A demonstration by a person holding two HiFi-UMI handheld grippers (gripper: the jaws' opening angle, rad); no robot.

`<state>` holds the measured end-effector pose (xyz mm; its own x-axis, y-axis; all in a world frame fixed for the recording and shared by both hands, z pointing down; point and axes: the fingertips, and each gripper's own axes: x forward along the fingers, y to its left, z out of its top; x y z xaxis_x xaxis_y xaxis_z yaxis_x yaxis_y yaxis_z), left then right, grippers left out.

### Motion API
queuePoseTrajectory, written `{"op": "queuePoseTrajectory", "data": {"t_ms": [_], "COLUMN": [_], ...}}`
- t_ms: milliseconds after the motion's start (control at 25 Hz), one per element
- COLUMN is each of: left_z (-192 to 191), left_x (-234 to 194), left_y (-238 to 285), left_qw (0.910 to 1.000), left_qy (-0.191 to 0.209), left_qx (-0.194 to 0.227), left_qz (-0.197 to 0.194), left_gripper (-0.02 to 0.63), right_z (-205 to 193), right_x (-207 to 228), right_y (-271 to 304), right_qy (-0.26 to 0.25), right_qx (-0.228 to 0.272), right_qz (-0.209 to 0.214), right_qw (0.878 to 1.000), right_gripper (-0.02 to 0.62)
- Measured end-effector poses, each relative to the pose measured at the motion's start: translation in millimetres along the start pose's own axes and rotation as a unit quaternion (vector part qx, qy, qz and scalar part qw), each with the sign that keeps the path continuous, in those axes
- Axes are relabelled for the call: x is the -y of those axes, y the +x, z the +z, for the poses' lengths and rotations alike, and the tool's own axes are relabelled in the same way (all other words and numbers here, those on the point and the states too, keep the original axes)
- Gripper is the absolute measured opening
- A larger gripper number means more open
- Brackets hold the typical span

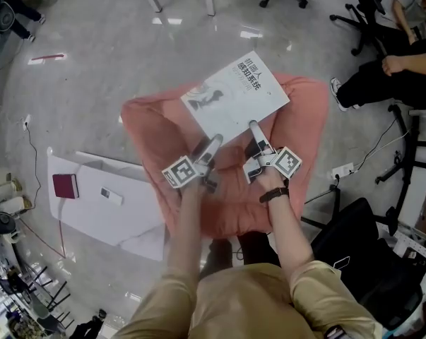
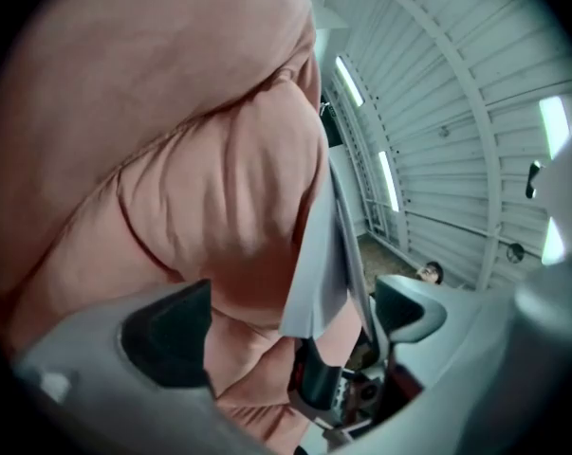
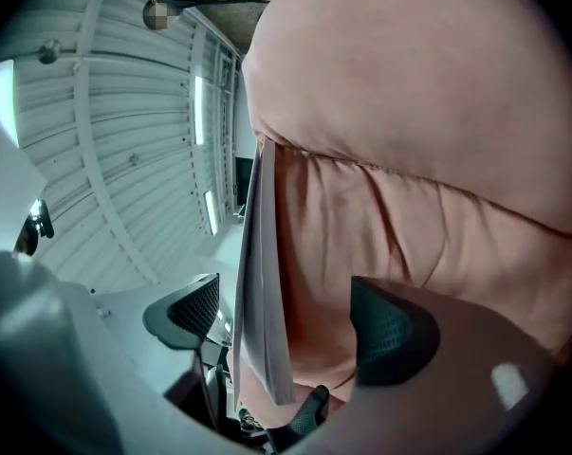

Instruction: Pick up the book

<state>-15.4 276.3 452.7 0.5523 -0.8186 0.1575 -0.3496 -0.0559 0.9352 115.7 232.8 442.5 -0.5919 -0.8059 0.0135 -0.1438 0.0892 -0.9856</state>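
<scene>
A white book [image 1: 234, 97] lies on top of a big pink cushion [image 1: 156, 133] on the floor. Both grippers are at the book's near edge. My left gripper [image 1: 210, 148] reaches its near left corner and my right gripper [image 1: 256, 134] the near right part. In the left gripper view the book's thin edge [image 2: 316, 273] stands between the jaws of the left gripper [image 2: 286, 320], with a gap to each dark pad, against the pink cushion [image 2: 200, 188]. In the right gripper view the page edge [image 3: 260, 301] stands between the wide jaws of the right gripper [image 3: 286, 328], touching neither pad.
A white board [image 1: 121, 217] lies on the floor at the left with a maroon booklet [image 1: 65, 186] and a small white device [image 1: 111, 195] on it. Black office chairs [image 1: 354, 242] stand at the right. A seated person's legs [image 1: 382, 83] and a power strip [image 1: 342, 170] are at the right.
</scene>
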Motion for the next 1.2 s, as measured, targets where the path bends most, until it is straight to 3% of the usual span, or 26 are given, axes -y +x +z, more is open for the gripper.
{"op": "queuePoseTrajectory", "data": {"t_ms": [160, 240, 400, 480, 600, 720, 920, 1120, 1200], "left_z": [-1, 1, 5, 6, 5, 4, 5, 1, -4], "left_x": [-1, 2, 10, 11, 15, 21, 45, 56, 60], "left_y": [11, 14, 17, 15, 11, 4, 2, -5, -10], "left_qw": [0.9999, 0.9999, 0.9997, 0.9997, 0.9997, 0.9992, 0.9955, 0.9962, 0.9963], "left_qy": [-0.002, -0.003, 0.001, 0.0, 0.008, -0.013, -0.048, -0.04, -0.037], "left_qx": [-0.009, -0.006, 0.003, 0.012, 0.017, 0.024, 0.032, 0.024, 0.023], "left_qz": [-0.007, -0.014, -0.024, -0.02, -0.017, -0.029, -0.075, -0.073, -0.074], "left_gripper": [0.525, 0.492, 0.349, 0.232, 0.126, 0.064, 0.046, 0.046, 0.046], "right_z": [1, 1, 3, 1, -1, -4, -3, -5, -2], "right_x": [4, 5, 10, 11, 10, 8, 2, -11, -29], "right_y": [12, 18, 22, 21, 17, 12, 7, 2, 1], "right_qy": [0.007, 0.014, 0.015, 0.019, 0.021, 0.023, 0.034, 0.056, 0.053], "right_qx": [0.003, 0.004, -0.003, -0.008, -0.014, -0.018, -0.01, -0.005, 0.002], "right_qz": [0.0, 0.001, -0.01, -0.017, -0.028, -0.037, -0.048, -0.037, -0.007], "right_qw": [1.0, 1.0, 1.0, 1.0, 0.999, 0.999, 0.998, 0.998, 0.999], "right_gripper": [0.436, 0.436, 0.369, 0.335, 0.3, 0.293, 0.295, 0.284, 0.068]}}
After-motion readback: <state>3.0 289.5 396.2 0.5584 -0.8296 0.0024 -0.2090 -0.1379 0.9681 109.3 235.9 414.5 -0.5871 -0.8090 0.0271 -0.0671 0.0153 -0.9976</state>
